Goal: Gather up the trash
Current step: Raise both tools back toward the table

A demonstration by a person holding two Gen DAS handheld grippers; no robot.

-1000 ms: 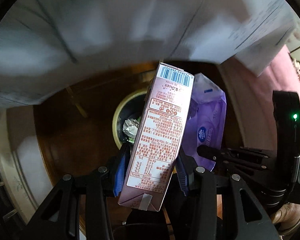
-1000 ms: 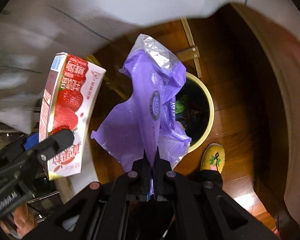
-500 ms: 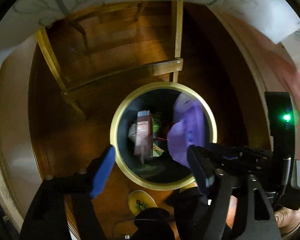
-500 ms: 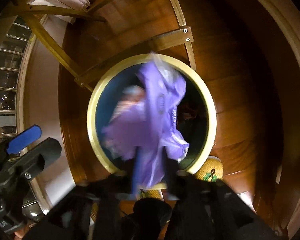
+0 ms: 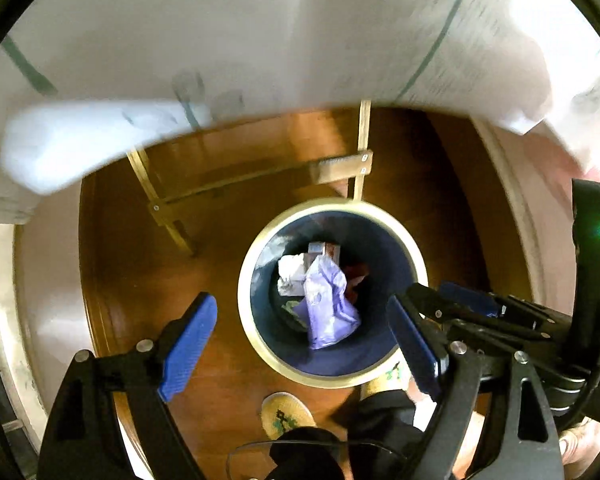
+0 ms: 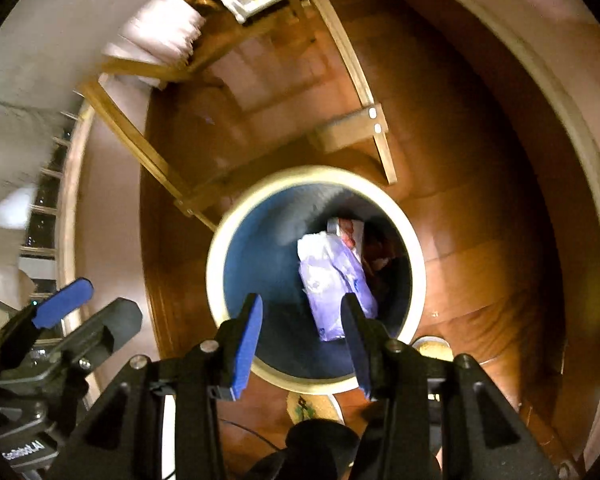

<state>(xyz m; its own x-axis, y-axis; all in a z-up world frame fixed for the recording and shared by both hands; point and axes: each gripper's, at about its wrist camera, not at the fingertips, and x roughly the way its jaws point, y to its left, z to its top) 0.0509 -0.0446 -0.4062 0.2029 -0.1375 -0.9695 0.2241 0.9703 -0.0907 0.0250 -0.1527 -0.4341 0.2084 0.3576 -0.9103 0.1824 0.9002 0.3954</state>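
Observation:
A round bin with a cream rim [image 5: 256, 344] [image 6: 216, 256] and dark blue inside stands on the wooden floor below both grippers. In it lie a purple plastic bag [image 5: 328, 308] [image 6: 336, 280], the pink milk carton [image 5: 324, 249] [image 6: 346, 232] and crumpled white paper [image 5: 292, 274]. My left gripper [image 5: 300, 340] is open and empty above the bin. My right gripper [image 6: 302, 320] is open and empty above the bin too; it also shows at the right of the left wrist view [image 5: 472, 304].
A white tablecloth [image 5: 260, 40] hangs over the top of the left wrist view. Wooden table legs and a crossbar [image 5: 260, 178] [image 6: 352, 128] stand just behind the bin. A foot in a yellow slipper [image 5: 286, 416] [image 6: 312, 406] is beside the bin's near rim.
A second ago my left gripper held the carton and my right held the purple bag. Both opened and the two items dropped into the bin, where they now lie still.

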